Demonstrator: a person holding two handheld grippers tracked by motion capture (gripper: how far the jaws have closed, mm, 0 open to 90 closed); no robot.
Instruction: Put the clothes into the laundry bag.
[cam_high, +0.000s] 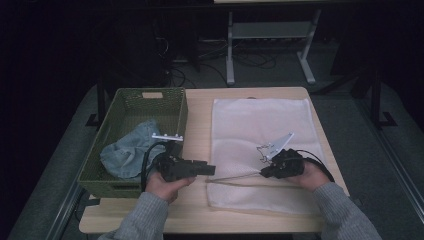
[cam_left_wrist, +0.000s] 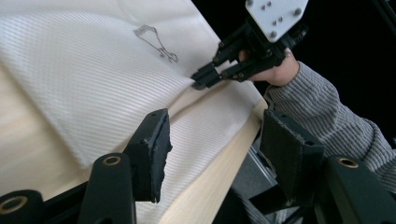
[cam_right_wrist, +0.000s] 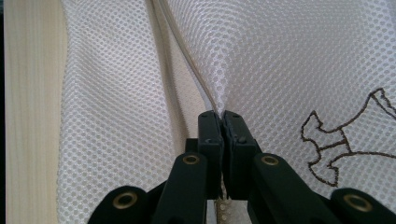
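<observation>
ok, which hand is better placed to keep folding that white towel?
Right, probably. The right gripper is shut on a pinched ridge of the white towel, so it can carry the fold. The left gripper is open with nothing between its pads, near the towel's front-left corner beside the green basket.

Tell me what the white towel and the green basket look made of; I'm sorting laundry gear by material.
White towel: seemingly a matte waffle or mesh-knit fabric, shown by its dotted weave and soft creases. Green basket: probably woven plastic or dyed wicker; its walls show a fine lattice, too small to settle.
</observation>
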